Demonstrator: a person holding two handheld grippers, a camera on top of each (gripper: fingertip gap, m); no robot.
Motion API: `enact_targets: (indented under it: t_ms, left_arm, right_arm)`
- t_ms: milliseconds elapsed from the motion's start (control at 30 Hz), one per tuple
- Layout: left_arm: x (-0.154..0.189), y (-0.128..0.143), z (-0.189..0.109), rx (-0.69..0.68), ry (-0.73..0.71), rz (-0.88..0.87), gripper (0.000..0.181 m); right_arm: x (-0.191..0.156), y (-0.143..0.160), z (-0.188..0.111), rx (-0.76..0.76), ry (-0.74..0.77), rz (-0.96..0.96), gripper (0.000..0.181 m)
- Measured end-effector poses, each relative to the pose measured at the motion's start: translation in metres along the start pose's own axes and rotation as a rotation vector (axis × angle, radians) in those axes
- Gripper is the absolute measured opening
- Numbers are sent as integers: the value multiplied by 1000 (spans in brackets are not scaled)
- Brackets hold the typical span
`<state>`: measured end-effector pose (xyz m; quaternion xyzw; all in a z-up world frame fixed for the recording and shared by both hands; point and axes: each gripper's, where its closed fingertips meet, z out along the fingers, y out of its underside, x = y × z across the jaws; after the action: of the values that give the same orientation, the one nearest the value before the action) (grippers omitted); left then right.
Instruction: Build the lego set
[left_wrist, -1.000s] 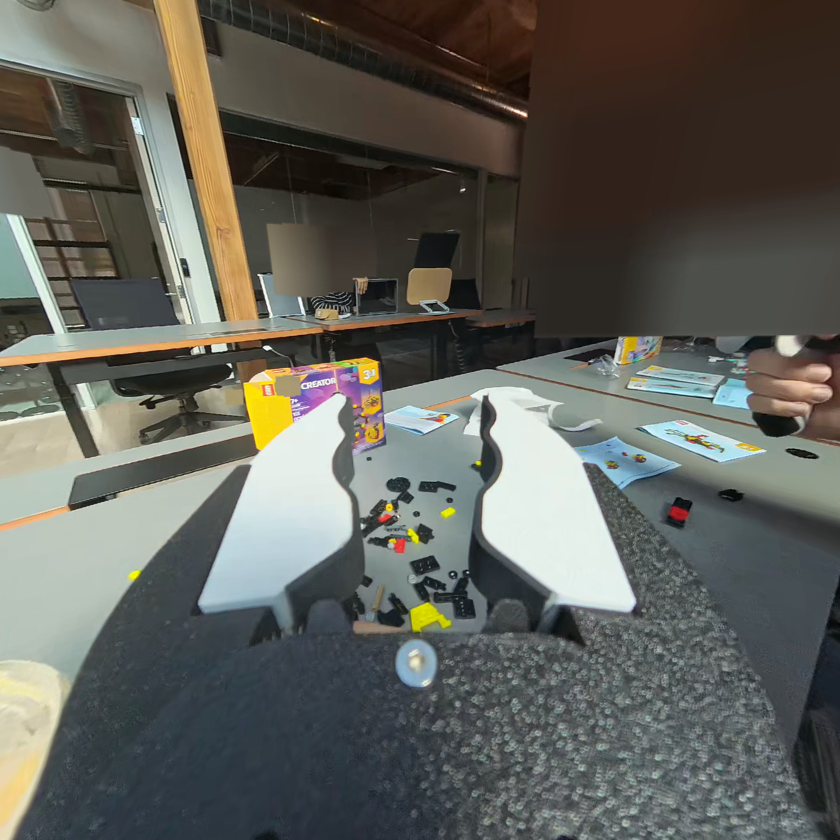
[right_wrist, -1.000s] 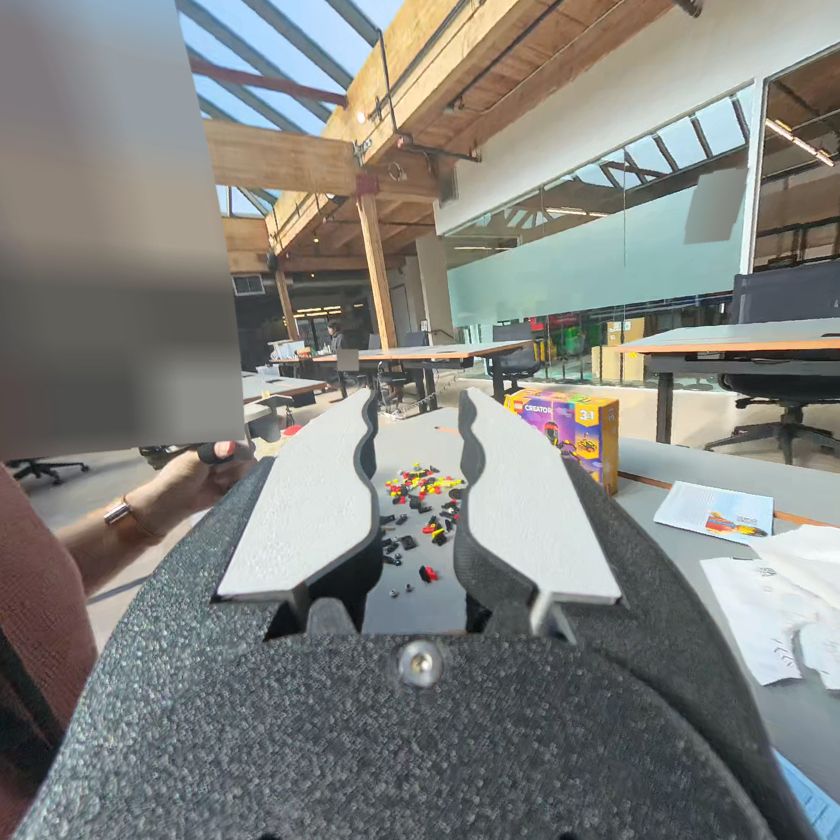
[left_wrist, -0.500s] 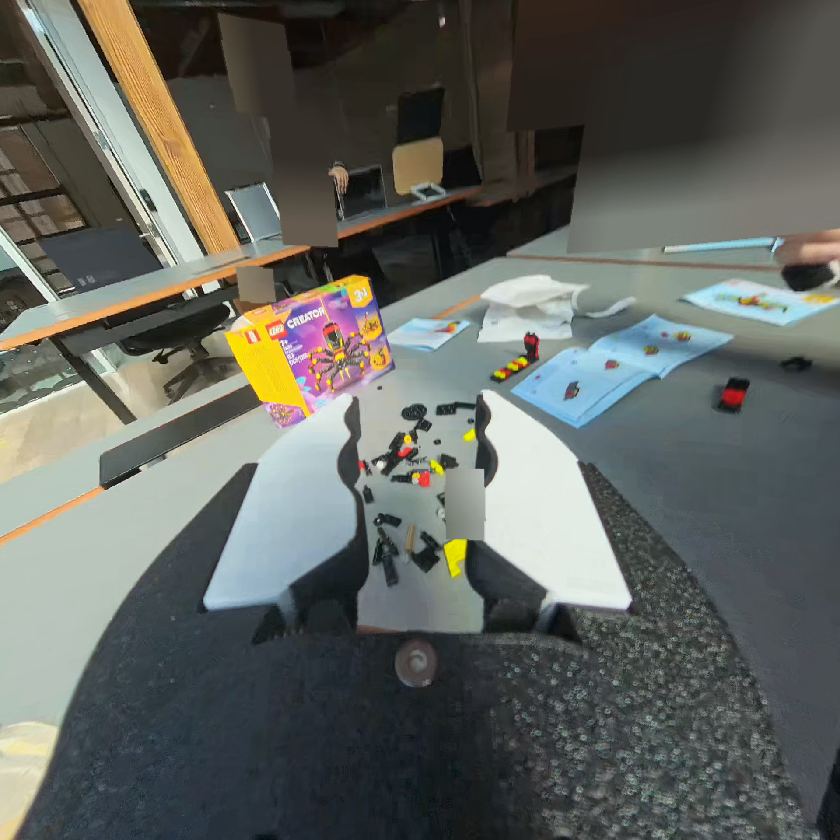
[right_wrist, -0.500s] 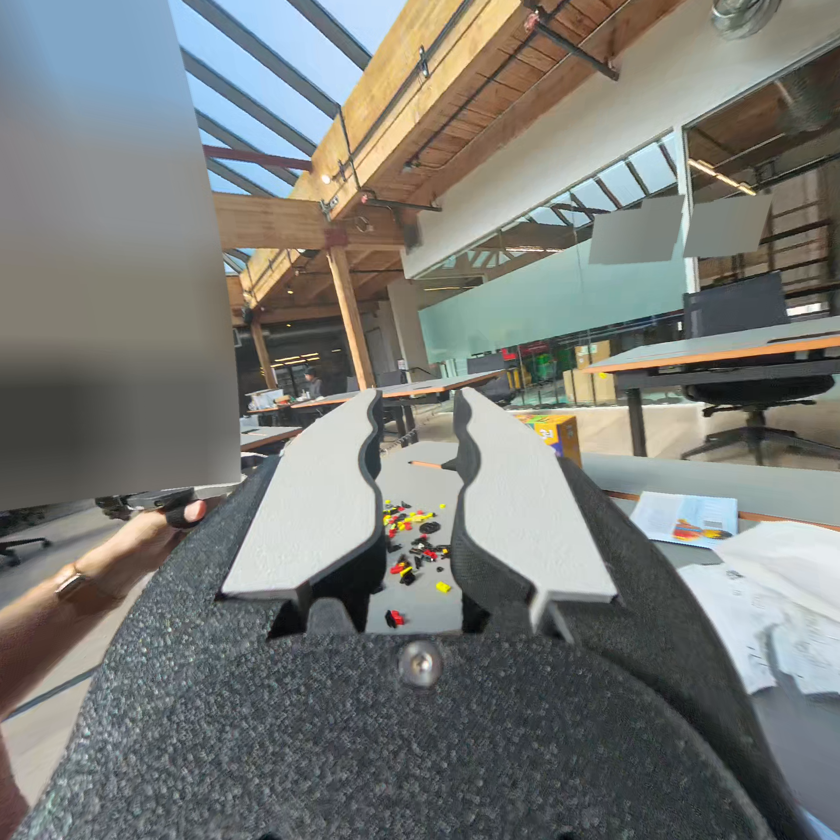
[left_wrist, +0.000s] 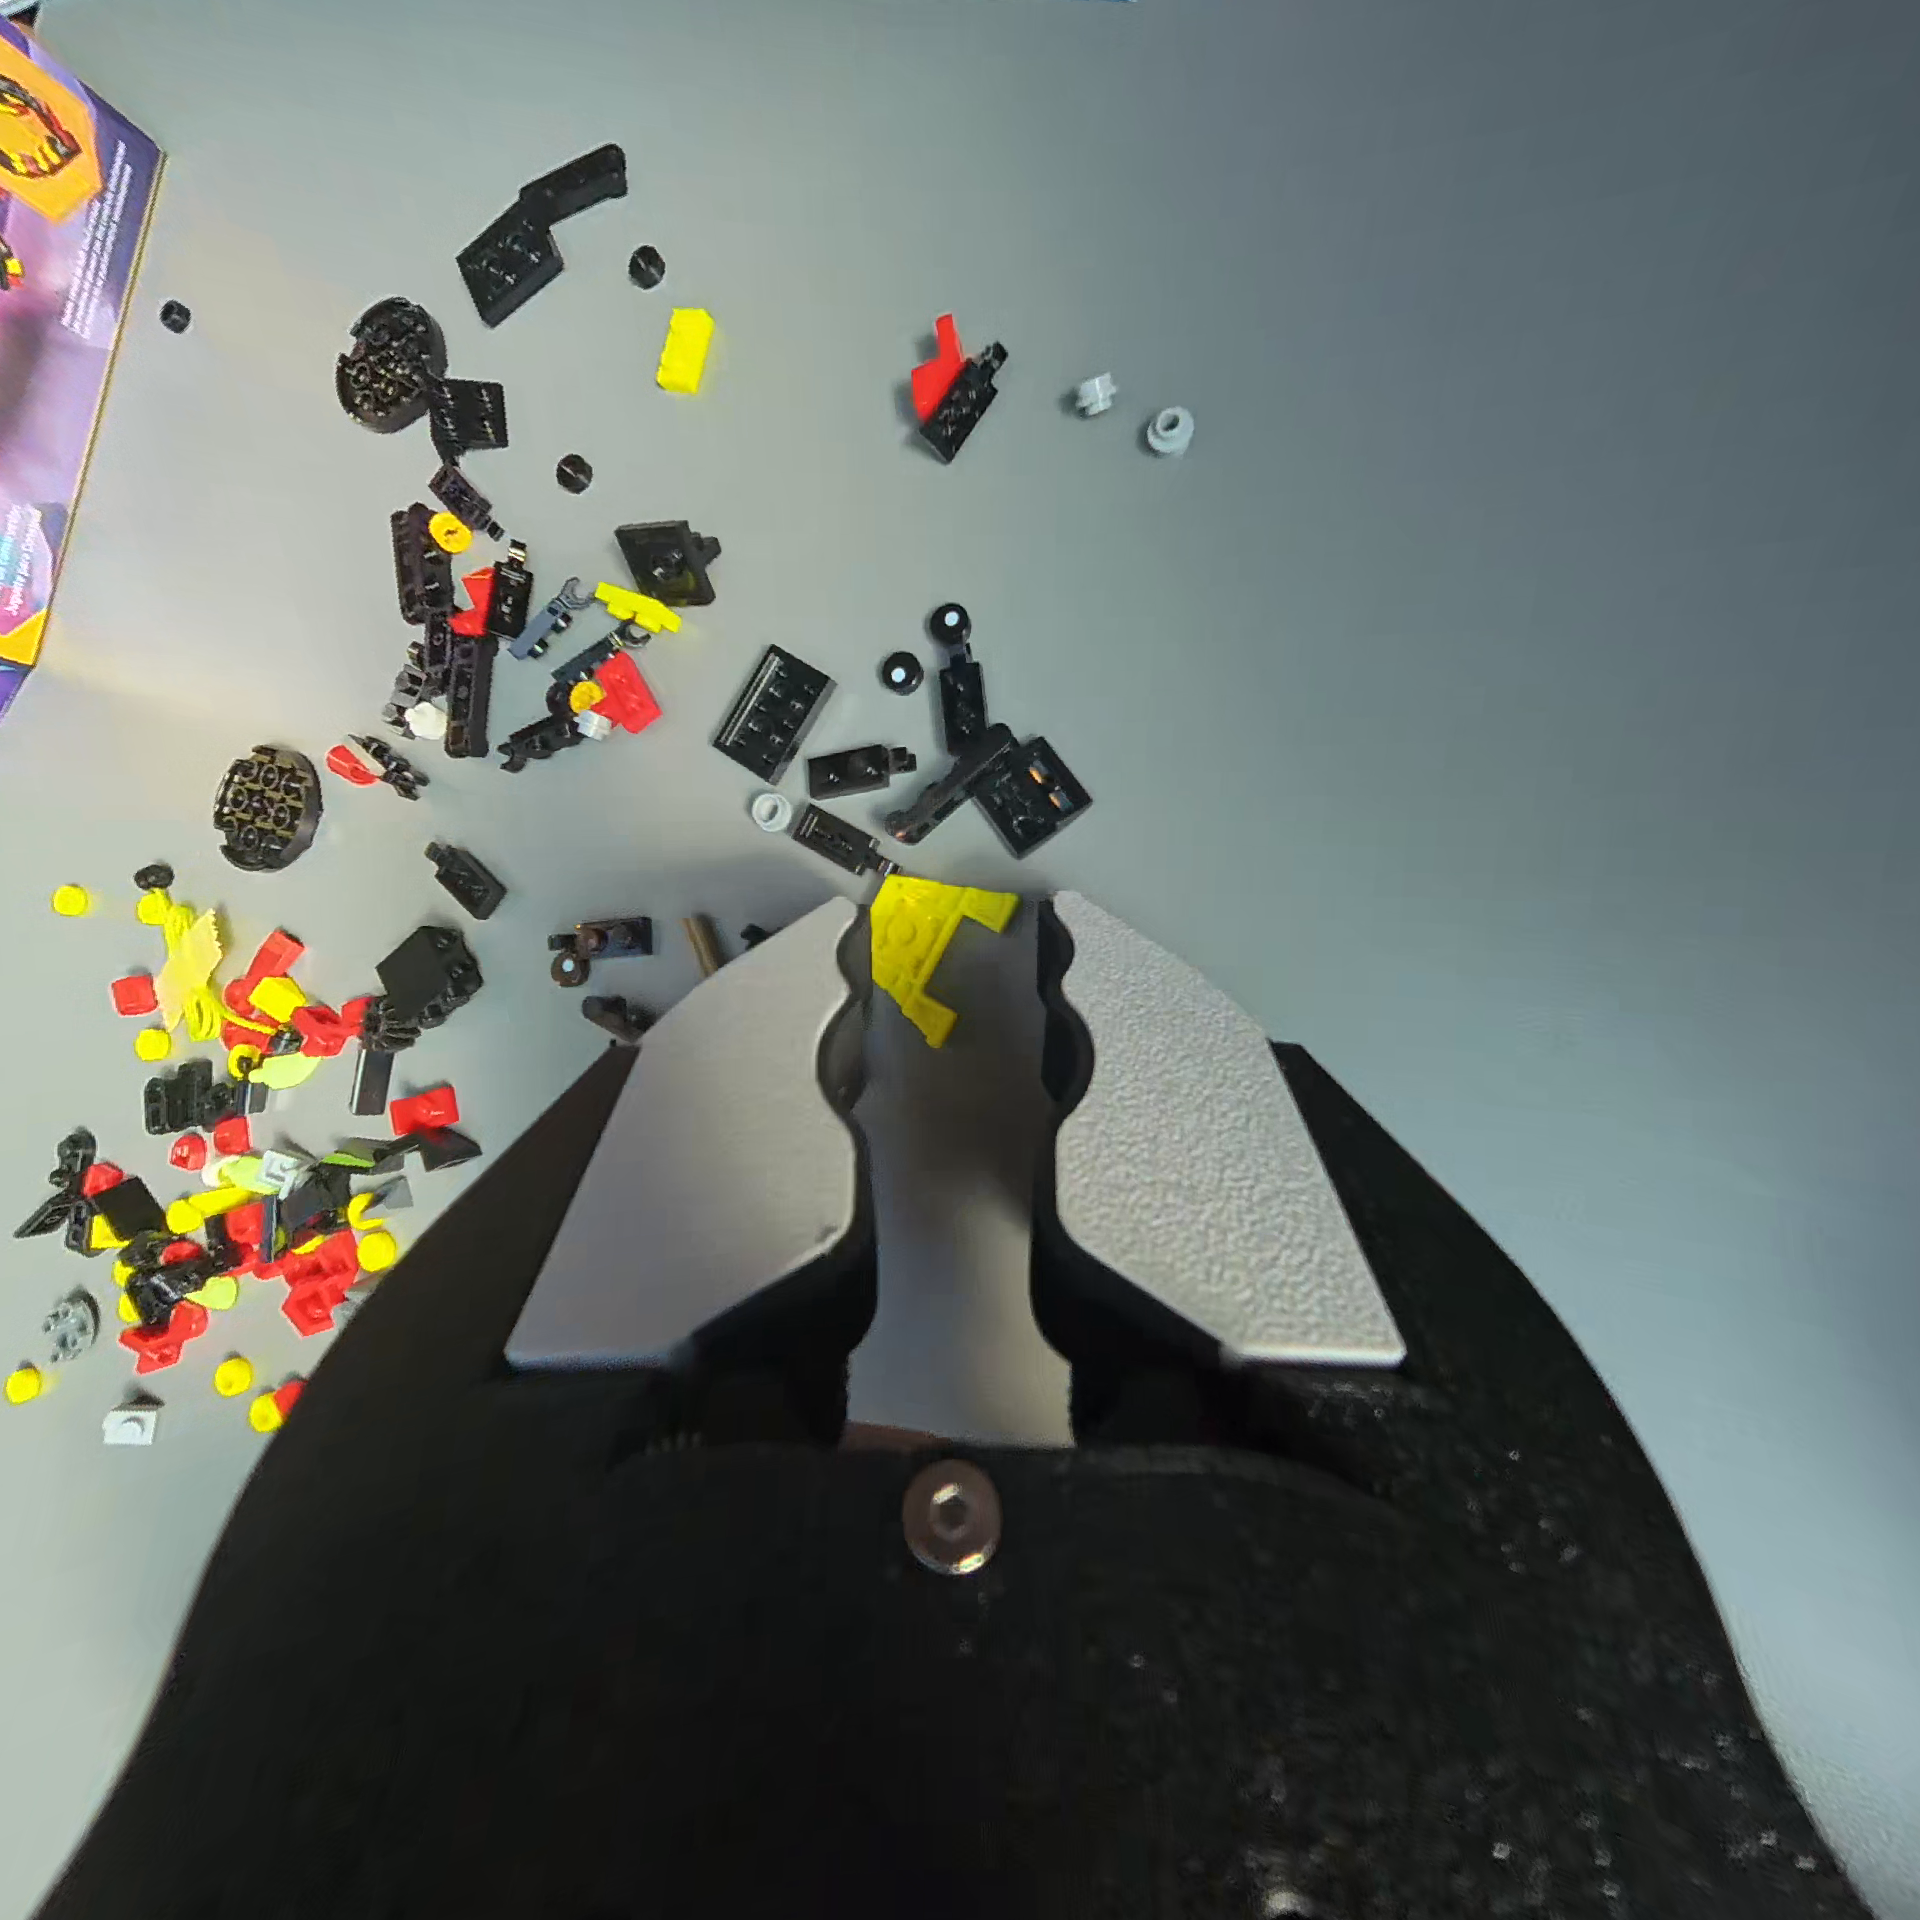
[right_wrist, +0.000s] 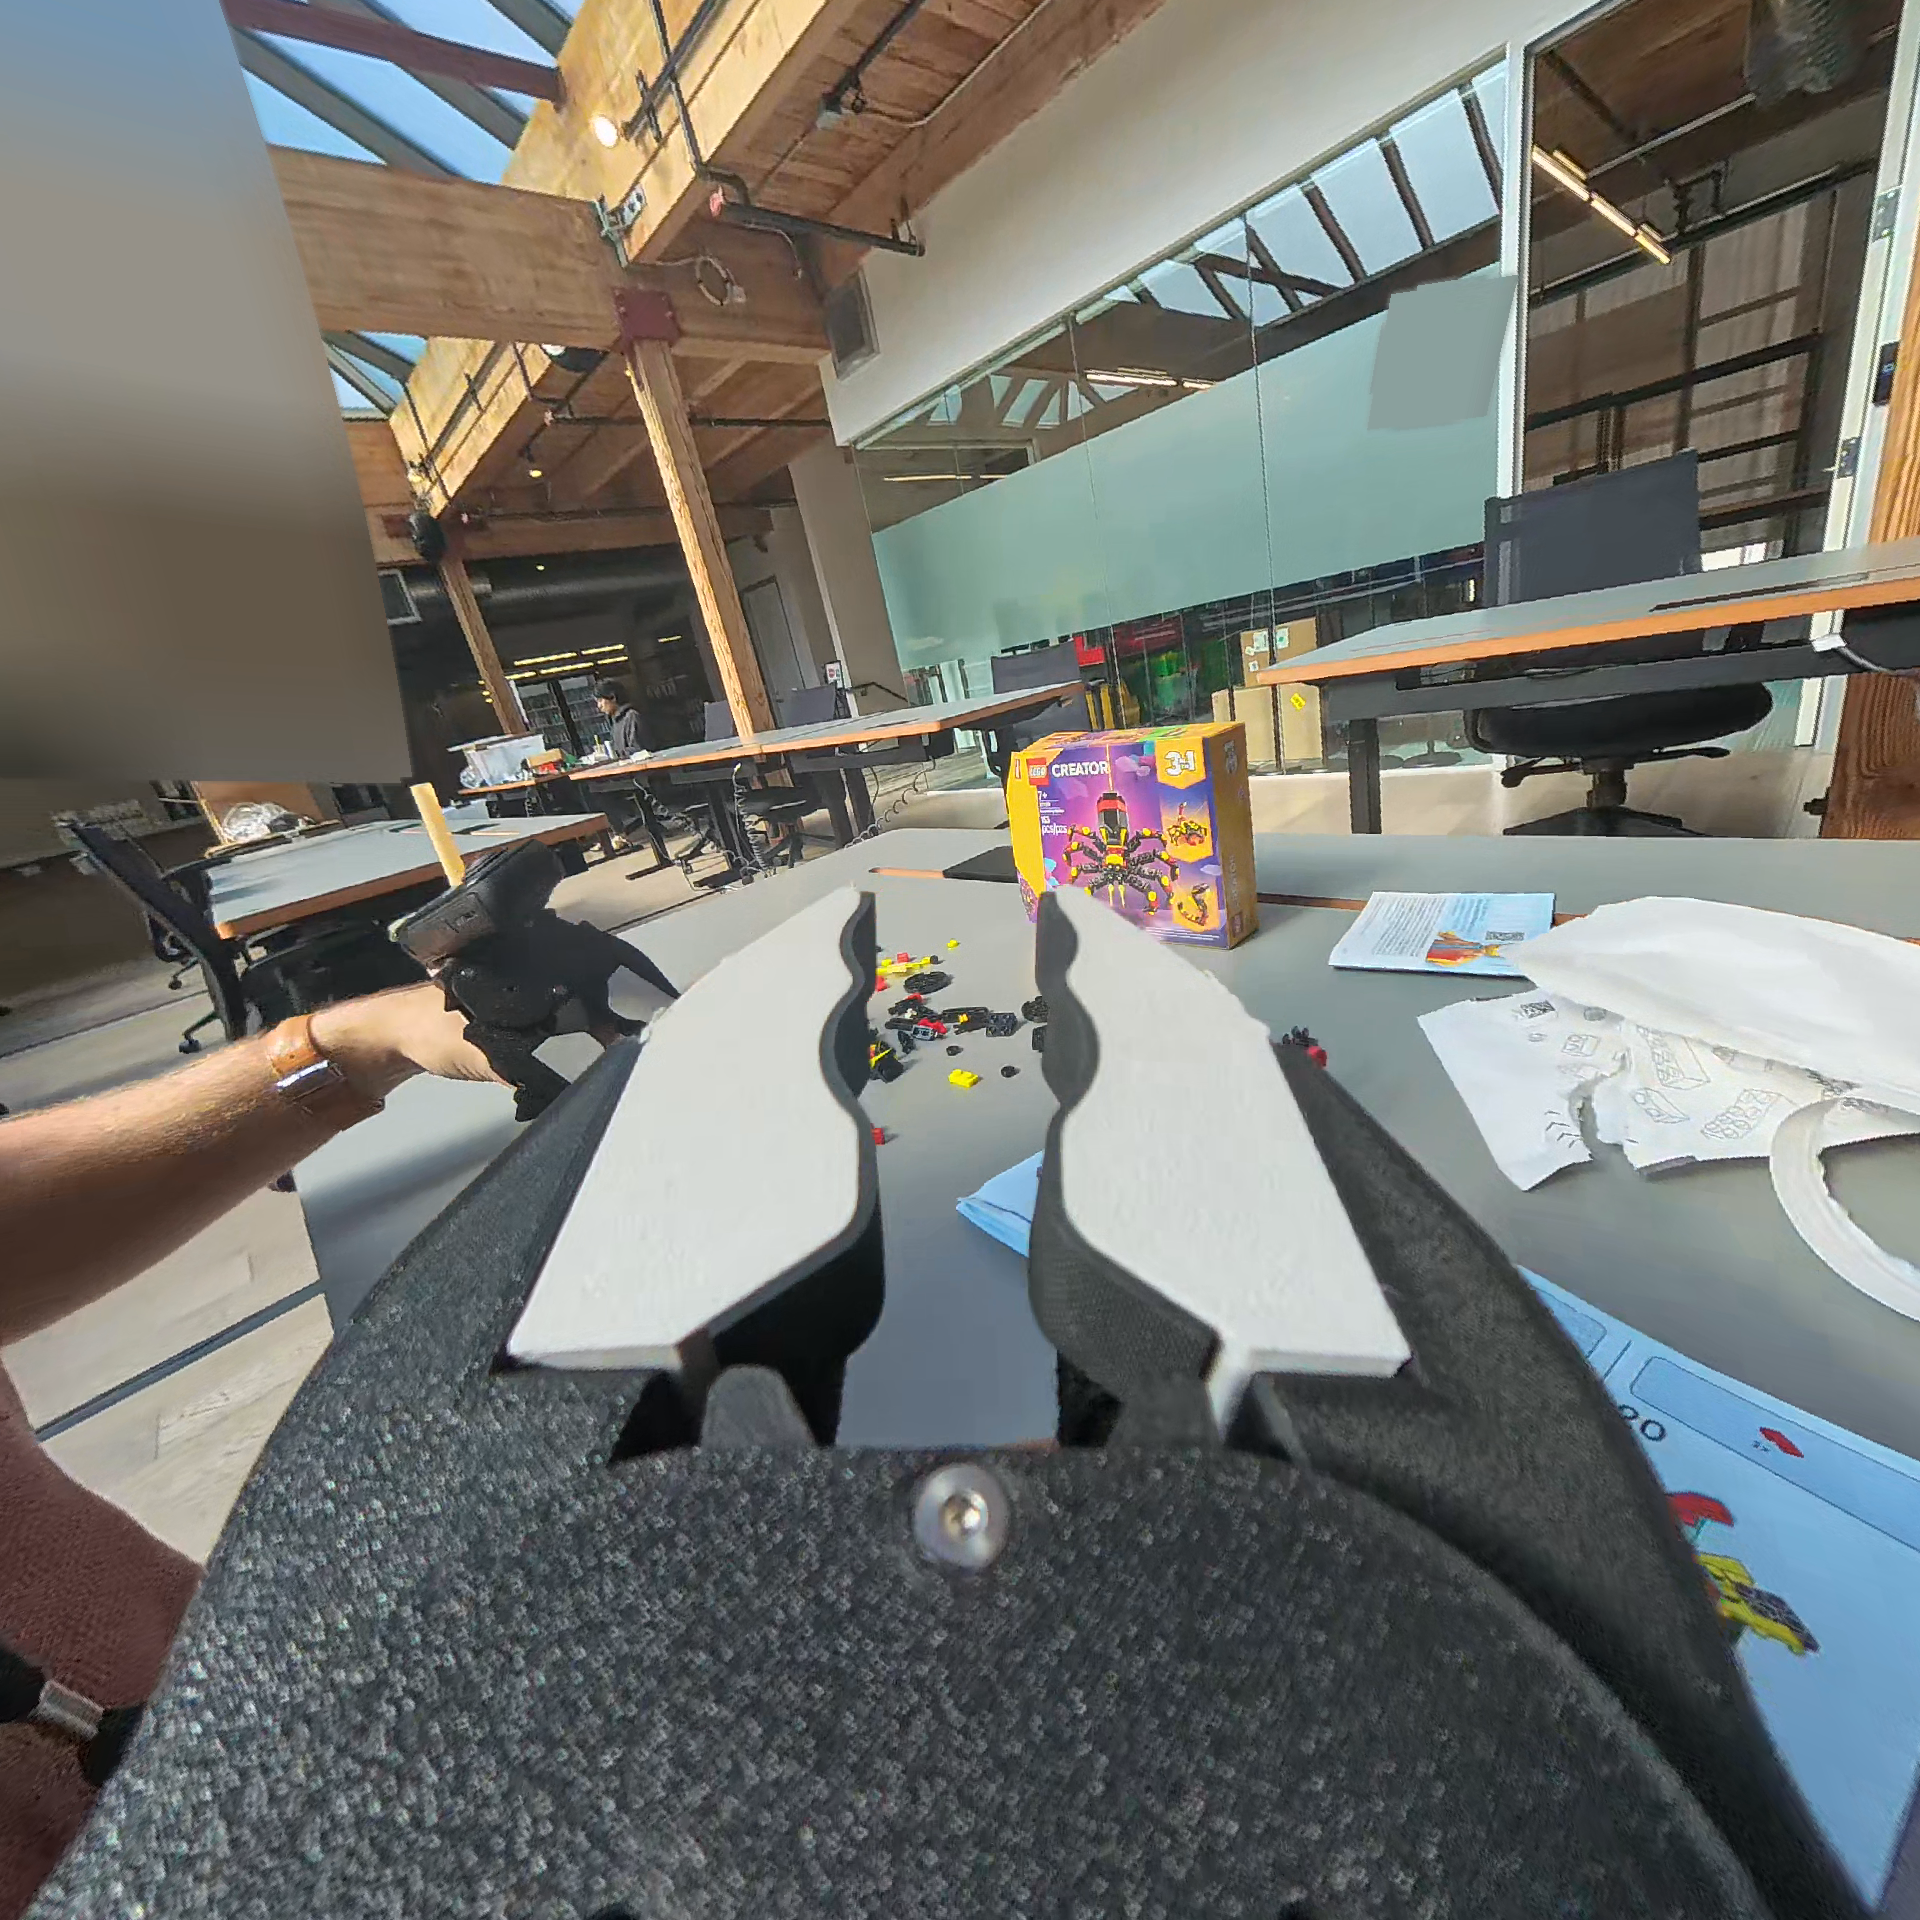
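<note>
Loose Lego pieces in black, red and yellow (left_wrist: 457, 644) lie scattered on the grey table (left_wrist: 1455, 520). My left gripper (left_wrist: 945, 904) points down at them, open. A yellow angled piece (left_wrist: 914, 940) lies on the table between its fingertips; the jaws stand apart from it. My right gripper (right_wrist: 954, 899) is open and empty, held above the table and facing the pieces (right_wrist: 935, 1023). The left gripper also shows in the right wrist view (right_wrist: 499, 935), held in a hand at the left.
The purple and yellow set box (right_wrist: 1132, 842) stands behind the pieces, and its corner shows in the left wrist view (left_wrist: 52, 416). A blue instruction booklet (right_wrist: 1766, 1475), torn white paper bags (right_wrist: 1714, 1039) and a leaflet (right_wrist: 1444, 930) lie on the right. A black plate (left_wrist: 771, 715) lies ahead. There is about 35 cm between the tips of the two grippers. To reach the black plate (left_wrist: 771, 715) in a straight line is about 4 cm for my left fingers, about 35 cm for my right.
My left gripper has tipped down and dropped close to the pieces, with the yellow piece now between its jaws. My right gripper has tilted down, showing more of the table.
</note>
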<state>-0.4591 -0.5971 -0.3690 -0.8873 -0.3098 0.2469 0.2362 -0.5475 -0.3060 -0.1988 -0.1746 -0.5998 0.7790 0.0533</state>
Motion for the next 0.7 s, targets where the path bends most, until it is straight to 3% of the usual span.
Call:
enact_targets:
  t_ms: [33,167,233,300,467,567,633,700]
  left_arm:
    - [-1,-1,2,14,31,-8,27]
    - [-3,2,5,1,165,-96,27]
    - [1,2,4,-2,214,-148,18]
    - [-3,2,5,-1,168,-148,5]
    - [7,-10,-2,41,155,-158,5]
    - [20,-75,-21,264,188,-175,5]
    - [46,-137,-27,448,348,-178,5]
    - [78,-185,-22,489,547,-91,5]
  right_arm:
    - [-2,2,-2,-3,-2,4,29]
    - [-9,7,-9,-5,-19,34,29]
    - [-12,12,-11,-18,-23,35,29]
    - [-16,17,-12,-29,-24,33,29]
    - [-26,25,-12,-55,-38,42,29]
    - [-35,35,-8,-96,-31,24,29]
    - [-46,43,-5,-127,-46,-1,29]
    - [-51,50,-4,-164,-35,-40,30]
